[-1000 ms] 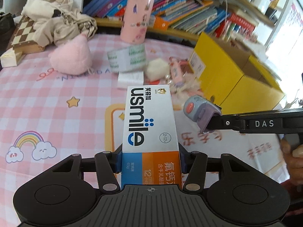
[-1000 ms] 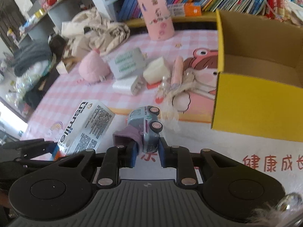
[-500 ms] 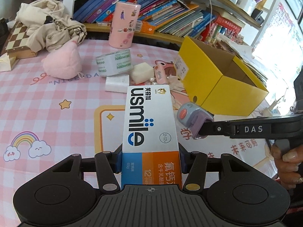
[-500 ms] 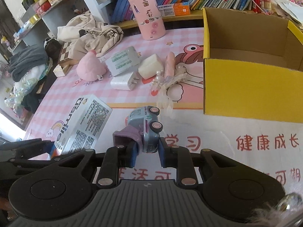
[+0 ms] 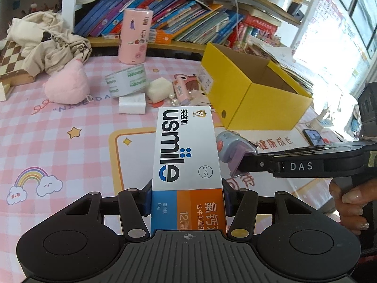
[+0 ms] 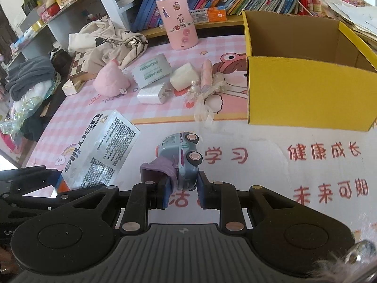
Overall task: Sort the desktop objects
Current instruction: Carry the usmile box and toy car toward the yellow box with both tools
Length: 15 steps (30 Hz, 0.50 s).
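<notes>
Gaping yellow box (image 6: pixel 308 92), brown inside

A row of leaning books (image 5: pixel 188 21) filled the shelf behind the desk. A crumpled beige cloth (image 6: pixel 110 40) lay partly over a wooden chessboard (image 5: pixel 10 63) at the far left edge. Beyond that edge a folded grey garment (image 6: pixel 28 75) rested on a pile of things. A dark phone (image 5: pixel 314 137) lay near the bright window (image 5: pixel 353 7).
</notes>
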{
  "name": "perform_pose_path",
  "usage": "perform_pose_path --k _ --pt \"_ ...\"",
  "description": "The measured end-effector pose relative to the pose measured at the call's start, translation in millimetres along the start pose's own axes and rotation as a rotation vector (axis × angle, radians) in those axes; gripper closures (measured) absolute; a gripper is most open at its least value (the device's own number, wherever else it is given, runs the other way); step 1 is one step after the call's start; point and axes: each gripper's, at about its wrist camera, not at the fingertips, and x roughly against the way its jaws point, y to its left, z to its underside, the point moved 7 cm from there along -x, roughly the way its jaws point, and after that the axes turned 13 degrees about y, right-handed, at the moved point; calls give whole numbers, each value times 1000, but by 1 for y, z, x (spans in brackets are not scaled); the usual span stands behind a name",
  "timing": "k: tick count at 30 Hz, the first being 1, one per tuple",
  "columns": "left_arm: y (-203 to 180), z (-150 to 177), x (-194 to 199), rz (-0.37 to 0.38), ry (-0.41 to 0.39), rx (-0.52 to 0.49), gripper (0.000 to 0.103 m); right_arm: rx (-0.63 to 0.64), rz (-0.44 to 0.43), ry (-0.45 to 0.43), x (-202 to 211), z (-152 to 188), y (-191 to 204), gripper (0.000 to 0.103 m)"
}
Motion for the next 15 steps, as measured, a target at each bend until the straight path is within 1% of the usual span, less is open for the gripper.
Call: perform_pose_path --k 8,15 --pt "3 15 9 19 3 -20 51 -17 17 -6 2 20 13 81" --pt "-1 19 13 45 -3 -49 51 -26 39 -15 6 34 19 81"
